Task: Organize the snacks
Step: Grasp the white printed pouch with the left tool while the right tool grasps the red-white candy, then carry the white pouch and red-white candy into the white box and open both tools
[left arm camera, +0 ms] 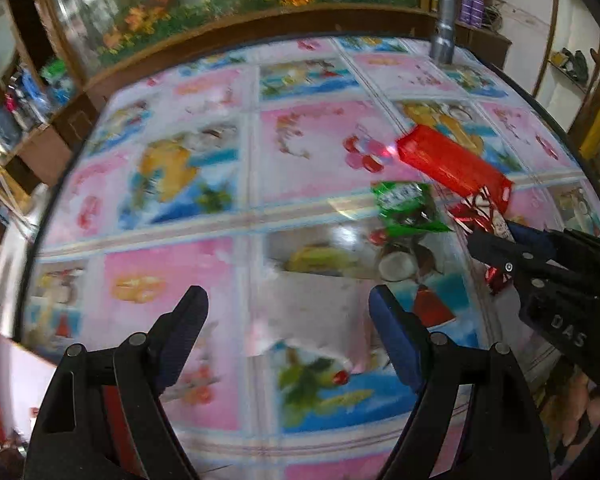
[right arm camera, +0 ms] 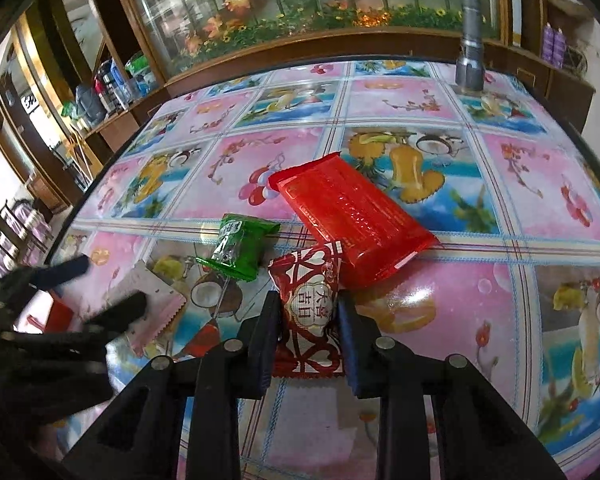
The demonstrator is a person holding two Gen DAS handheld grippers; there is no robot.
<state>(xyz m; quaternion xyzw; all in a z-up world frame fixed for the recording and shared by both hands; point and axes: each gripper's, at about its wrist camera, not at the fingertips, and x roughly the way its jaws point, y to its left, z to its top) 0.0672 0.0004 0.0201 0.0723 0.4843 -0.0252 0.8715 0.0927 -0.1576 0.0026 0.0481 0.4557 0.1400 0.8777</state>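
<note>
Snacks lie at the middle of a flowered table [right arm camera: 500,280]: the right gripper [right arm camera: 308,304] clamps a red-and-white packet [right arm camera: 308,300], just near of a red pack [right arm camera: 352,220] and green packet [right arm camera: 240,248]. At left, the left gripper [left arm camera: 288,300] hangs wide over a pale wrapper [left arm camera: 316,312].

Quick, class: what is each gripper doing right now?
Left gripper: open, holding nothing, over a pale pink packet.
Right gripper: shut on the red-and-white candy packet.
</note>
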